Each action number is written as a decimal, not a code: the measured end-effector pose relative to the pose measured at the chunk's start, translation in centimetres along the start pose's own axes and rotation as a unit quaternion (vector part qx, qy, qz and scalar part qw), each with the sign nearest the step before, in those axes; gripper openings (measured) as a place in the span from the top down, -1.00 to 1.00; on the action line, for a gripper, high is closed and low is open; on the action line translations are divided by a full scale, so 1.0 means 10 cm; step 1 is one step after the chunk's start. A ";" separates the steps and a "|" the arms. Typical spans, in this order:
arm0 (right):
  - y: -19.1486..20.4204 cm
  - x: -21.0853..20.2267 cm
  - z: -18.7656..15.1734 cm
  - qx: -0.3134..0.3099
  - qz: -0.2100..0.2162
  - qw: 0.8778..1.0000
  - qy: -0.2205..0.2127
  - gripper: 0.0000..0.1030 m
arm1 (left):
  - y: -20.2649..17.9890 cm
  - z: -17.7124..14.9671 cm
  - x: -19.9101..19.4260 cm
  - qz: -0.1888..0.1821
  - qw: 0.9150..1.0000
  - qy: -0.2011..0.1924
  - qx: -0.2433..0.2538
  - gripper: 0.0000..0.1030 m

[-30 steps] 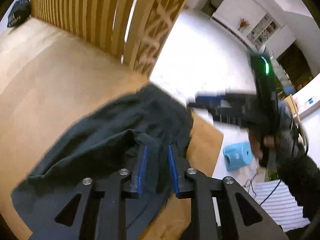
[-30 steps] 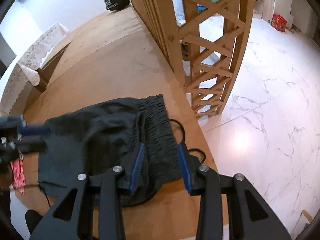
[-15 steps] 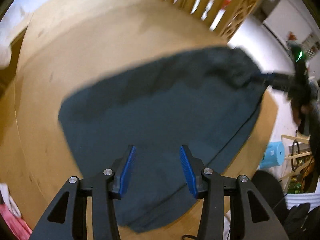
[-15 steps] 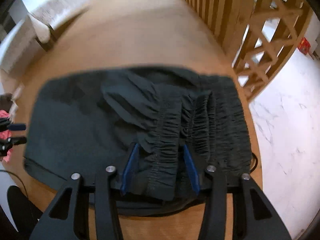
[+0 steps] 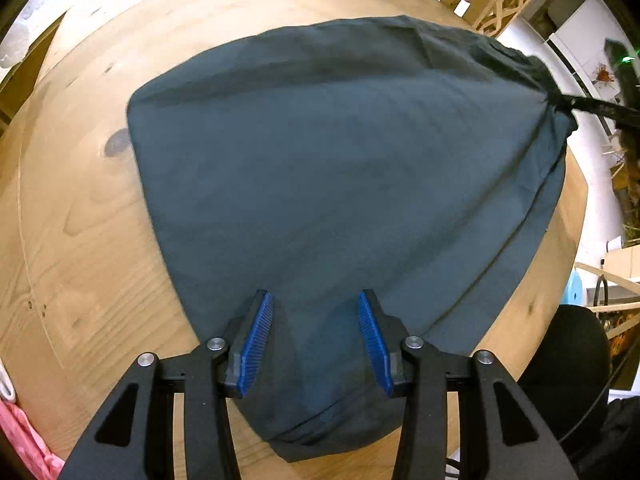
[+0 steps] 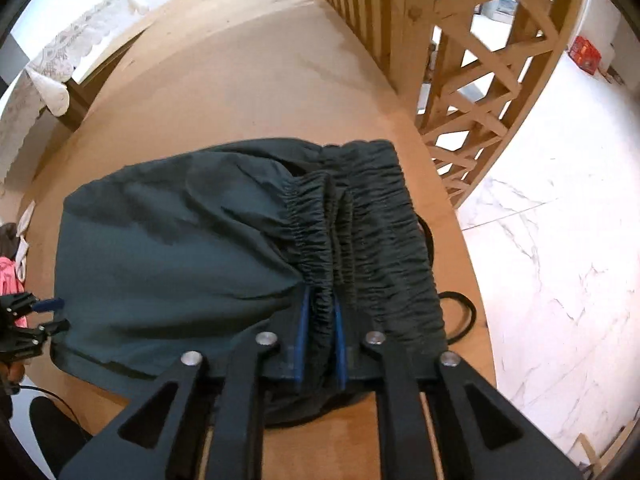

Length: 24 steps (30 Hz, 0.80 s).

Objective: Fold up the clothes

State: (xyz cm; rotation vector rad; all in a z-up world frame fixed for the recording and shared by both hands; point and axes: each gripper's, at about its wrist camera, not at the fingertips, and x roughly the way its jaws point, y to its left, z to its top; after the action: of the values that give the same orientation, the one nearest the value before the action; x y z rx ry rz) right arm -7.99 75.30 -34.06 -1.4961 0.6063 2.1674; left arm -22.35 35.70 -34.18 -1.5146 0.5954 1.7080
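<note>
Dark teal shorts (image 5: 340,168) lie spread on a round wooden table (image 5: 80,208). My left gripper (image 5: 314,340) hangs open just above the hem end, cloth lying under and between its blue pads (image 5: 256,340) without being pinched. At the other end, my right gripper (image 6: 321,334) is closing its jaws on a bunched fold of the elastic waistband (image 6: 320,240), and the pads press on it. In the left wrist view the right gripper (image 5: 592,108) reaches in from the far right onto the gathered waistband. The left gripper (image 6: 40,316) shows small at the left edge of the right wrist view.
A wooden slatted railing with cross bracing (image 6: 472,60) stands beyond the table's far edge, with white marble floor (image 6: 560,240) below. A black cord (image 6: 460,316) lies by the waistband. Pink cloth (image 5: 24,440) lies at the near left, and a lace cloth (image 6: 48,72) covers a side table.
The left gripper swung away from the waistband to the hem end, came down and widened. The shorts now lie spread flat. The right jaws narrowed onto a waistband fold.
</note>
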 end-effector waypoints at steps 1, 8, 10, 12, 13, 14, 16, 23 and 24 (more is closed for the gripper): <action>0.04 -0.01 0.01 -0.005 -0.009 1.000 0.005 0.62 | 0.01 -0.03 -0.05 0.002 1.000 -0.004 -0.001 0.18; 0.59 -0.53 -0.09 -0.063 -0.048 0.993 -0.083 0.28 | 0.43 -0.37 -0.45 0.007 0.997 -0.032 -0.075 0.15; 0.79 -0.44 -0.11 -0.092 -0.034 0.993 -0.064 0.28 | 0.56 -0.50 -0.43 0.001 0.994 -0.027 -0.108 0.15; 0.91 -0.16 -0.16 -0.119 -0.063 0.991 -0.026 0.28 | 0.60 -0.58 -0.36 -0.004 0.992 -0.018 -0.125 0.15; 0.95 -0.02 -0.18 -0.128 -0.076 0.989 -0.007 0.28 | 0.59 -0.61 -0.34 -0.006 0.992 -0.016 -0.127 0.15; 0.97 0.13 -0.21 -0.134 -0.089 0.987 0.014 0.28 | 0.58 -0.64 -0.31 -0.008 0.992 -0.014 -0.128 0.15; 0.88 0.25 -0.26 -0.110 -0.088 0.989 0.050 0.28 | 0.55 -0.69 -0.26 -0.016 0.992 -0.011 -0.128 0.15; 1.50 -0.16 -0.21 -0.108 0.009 0.994 0.008 0.28 | 0.29 -0.90 -0.23 -0.044 0.995 -0.016 -0.085 0.39; 1.65 -0.21 -0.21 -0.120 0.025 0.992 0.003 0.28 | 0.29 -0.92 -0.25 -0.045 0.996 -0.018 -0.080 0.52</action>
State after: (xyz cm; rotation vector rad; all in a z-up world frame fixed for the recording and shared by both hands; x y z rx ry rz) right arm -15.26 60.53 -30.97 -1.6230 0.3999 2.3431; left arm -18.95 26.31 -33.85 -1.5930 0.3745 1.7435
